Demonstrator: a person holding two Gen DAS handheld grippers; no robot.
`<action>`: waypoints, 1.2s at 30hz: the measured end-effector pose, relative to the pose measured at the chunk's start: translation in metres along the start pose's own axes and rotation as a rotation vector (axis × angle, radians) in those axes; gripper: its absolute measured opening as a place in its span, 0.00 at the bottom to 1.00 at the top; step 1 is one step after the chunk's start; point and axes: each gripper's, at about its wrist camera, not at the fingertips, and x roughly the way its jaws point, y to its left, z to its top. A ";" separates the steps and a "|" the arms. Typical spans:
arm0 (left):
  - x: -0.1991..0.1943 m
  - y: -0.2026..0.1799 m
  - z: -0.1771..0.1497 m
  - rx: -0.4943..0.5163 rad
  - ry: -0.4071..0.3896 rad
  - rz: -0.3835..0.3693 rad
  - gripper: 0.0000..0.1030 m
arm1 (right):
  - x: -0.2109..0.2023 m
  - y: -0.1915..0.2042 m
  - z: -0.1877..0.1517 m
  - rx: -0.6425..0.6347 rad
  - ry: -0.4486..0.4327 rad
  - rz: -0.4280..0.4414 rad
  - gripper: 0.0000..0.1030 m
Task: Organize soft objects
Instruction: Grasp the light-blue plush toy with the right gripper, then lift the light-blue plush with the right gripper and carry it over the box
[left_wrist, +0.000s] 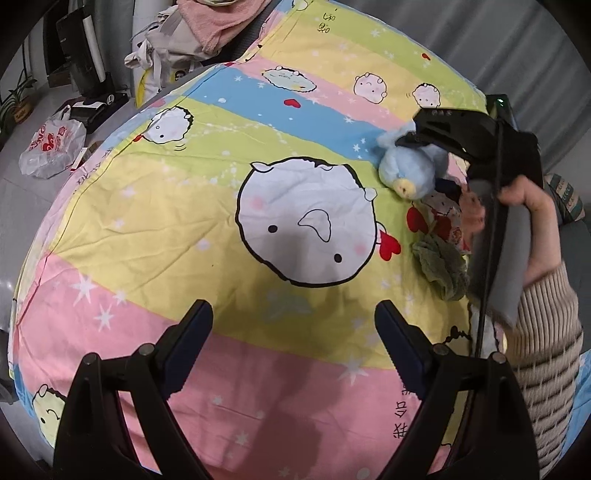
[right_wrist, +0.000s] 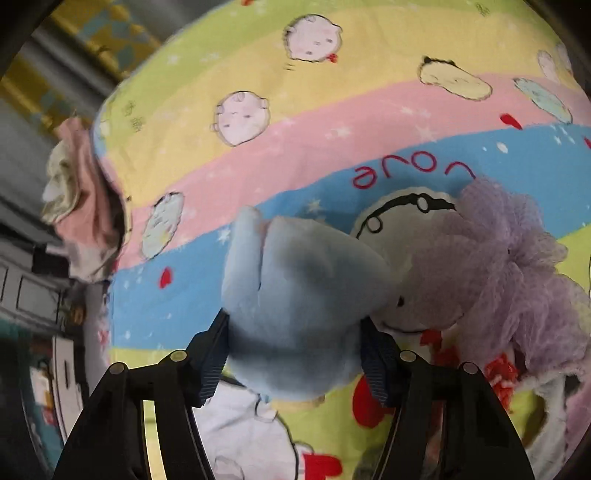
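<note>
Clamped between the jaws of the right gripper (right_wrist: 295, 354) is a pale blue plush toy with a yellow beak (right_wrist: 295, 295), held just above the striped cartoon-print bedsheet (left_wrist: 147, 206) beside a lilac mesh bath pouf (right_wrist: 517, 266) and a crumpled green cloth (left_wrist: 443, 269). A carry-and-place step is judged to be in hand, so a clear spot must be chosen before release. Jaws of the left gripper (left_wrist: 293, 332) are held wide apart over bare sheet, angled downward.

The blue plush (right_wrist: 295, 306) is pale and round-bodied, with a yellowish snout (left_wrist: 405, 189) pointing down toward the bed. It sits pinched between the right claw's (right_wrist: 295, 354) jaws. Just beside it, touching, lies a lilac mesh puff (right_wrist: 517, 266). Near the plush a crumpled green cloth (left_wrist: 441, 267) and a red-and-white patterned cloth (left_wrist: 441, 218) lie on the bed.
</note>
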 end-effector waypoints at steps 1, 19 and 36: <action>-0.001 0.000 0.000 -0.004 -0.003 -0.005 0.86 | -0.004 0.002 -0.004 -0.018 -0.013 -0.008 0.61; -0.006 -0.004 -0.007 -0.018 -0.016 -0.032 0.86 | -0.106 -0.067 -0.162 -0.094 0.196 0.206 0.63; -0.007 -0.039 -0.032 0.057 0.037 -0.203 0.86 | -0.145 -0.110 -0.166 -0.075 0.078 0.156 0.83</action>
